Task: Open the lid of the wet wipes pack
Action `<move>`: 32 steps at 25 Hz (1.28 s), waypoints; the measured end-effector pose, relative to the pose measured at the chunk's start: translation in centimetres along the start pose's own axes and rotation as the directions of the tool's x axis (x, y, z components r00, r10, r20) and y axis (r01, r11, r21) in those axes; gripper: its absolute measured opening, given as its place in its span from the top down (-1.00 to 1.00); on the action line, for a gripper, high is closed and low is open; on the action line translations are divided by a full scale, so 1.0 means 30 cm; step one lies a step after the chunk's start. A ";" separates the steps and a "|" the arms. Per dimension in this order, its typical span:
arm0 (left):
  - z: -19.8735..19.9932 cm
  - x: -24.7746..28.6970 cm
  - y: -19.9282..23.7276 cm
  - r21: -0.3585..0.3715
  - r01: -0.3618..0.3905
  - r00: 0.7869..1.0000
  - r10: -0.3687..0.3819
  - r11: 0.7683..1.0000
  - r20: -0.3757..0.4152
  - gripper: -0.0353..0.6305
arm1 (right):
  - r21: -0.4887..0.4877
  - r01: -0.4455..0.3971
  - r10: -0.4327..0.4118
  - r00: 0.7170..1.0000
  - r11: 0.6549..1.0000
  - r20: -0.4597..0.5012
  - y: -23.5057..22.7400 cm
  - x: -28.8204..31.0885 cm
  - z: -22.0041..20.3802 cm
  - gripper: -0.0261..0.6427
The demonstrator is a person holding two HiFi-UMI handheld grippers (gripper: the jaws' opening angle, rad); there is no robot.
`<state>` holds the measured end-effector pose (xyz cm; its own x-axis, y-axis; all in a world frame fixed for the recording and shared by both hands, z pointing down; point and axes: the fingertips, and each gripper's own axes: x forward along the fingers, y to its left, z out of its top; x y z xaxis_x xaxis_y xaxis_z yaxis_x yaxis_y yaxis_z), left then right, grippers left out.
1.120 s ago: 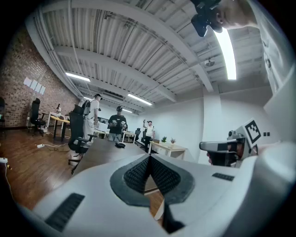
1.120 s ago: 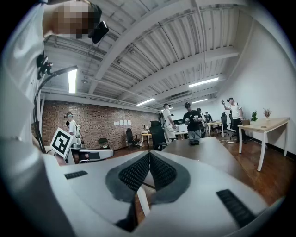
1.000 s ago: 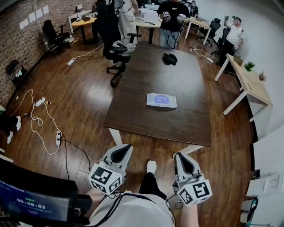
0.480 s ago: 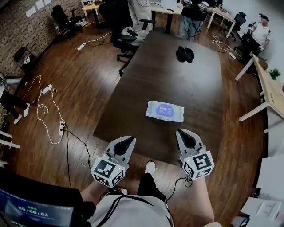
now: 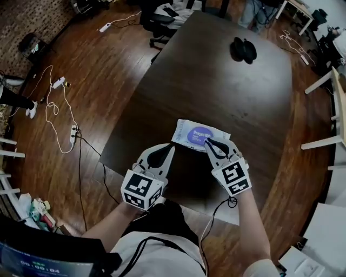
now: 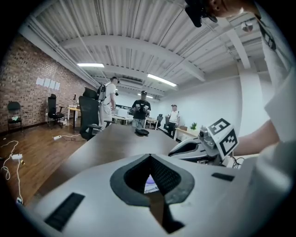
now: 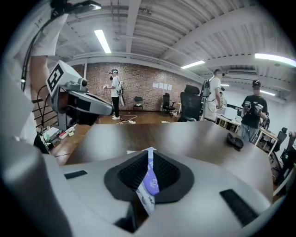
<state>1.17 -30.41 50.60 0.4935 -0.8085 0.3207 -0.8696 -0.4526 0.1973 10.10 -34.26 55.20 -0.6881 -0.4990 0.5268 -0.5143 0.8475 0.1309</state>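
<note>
The wet wipes pack [image 5: 195, 134], white with a purple label, lies flat near the front of the dark table [image 5: 227, 86], its lid down. My right gripper [image 5: 207, 142] hovers at the pack's near right corner with its jaws shut and nothing gripped. In the right gripper view the pack [image 7: 151, 183] shows as a thin strip through the slit of the right gripper [image 7: 149, 155]. My left gripper [image 5: 169, 147] is shut just short of the pack's near left edge. The left gripper view shows a sliver of the pack [image 6: 150, 183] past the left gripper [image 6: 149, 159].
A black object [image 5: 243, 48] lies at the table's far end. Cables and power strips [image 5: 57, 105] trail over the wooden floor at the left. An office chair [image 5: 167, 13] stands by the far left corner. Several people stand behind the table in both gripper views.
Both grippers have come forward and down from over the floor to the table's near end. The right one now reaches the pack, and the whole view has closed in on the table.
</note>
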 end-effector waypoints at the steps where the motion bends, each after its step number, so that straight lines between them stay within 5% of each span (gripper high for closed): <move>1: -0.025 0.032 0.009 -0.005 0.002 1.000 -0.002 1.000 -0.020 0.89 | -0.018 -0.016 0.016 1.000 1.000 -0.022 -0.004 0.027 -0.020 0.85; 10: -0.230 0.244 0.083 -0.072 0.008 0.988 -0.019 0.997 -0.152 0.89 | -0.168 -0.146 0.097 0.959 0.975 -0.267 -0.019 0.208 -0.185 0.16; 16: -0.320 0.314 0.104 -0.091 0.006 0.968 -0.028 0.996 -0.248 0.89 | -0.162 -0.213 0.144 0.922 0.963 -0.359 -0.031 0.260 -0.252 -0.03; 24: -0.422 0.348 0.133 -0.028 -0.020 0.918 0.008 0.999 -0.397 0.89 | 0.092 -0.335 0.346 0.879 0.938 -0.328 -0.035 0.275 -0.276 -0.03; 30: -0.429 0.357 0.131 -0.003 -0.020 0.911 0.017 1.000 -0.411 0.89 | 0.297 -0.394 0.467 0.852 0.870 -0.235 -0.054 0.258 -0.247 -0.03; 32: -0.426 0.355 0.131 -0.003 -0.023 0.913 0.020 1.000 -0.408 0.89 | 0.291 -0.395 0.465 0.854 0.872 -0.233 -0.060 0.247 -0.229 -0.03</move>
<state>3.19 -36.00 66.65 0.4394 -0.5936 0.6743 -0.8806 -0.4330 0.1926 9.44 -38.24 64.63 -0.7073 0.0099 0.7069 -0.3254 0.8832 -0.3379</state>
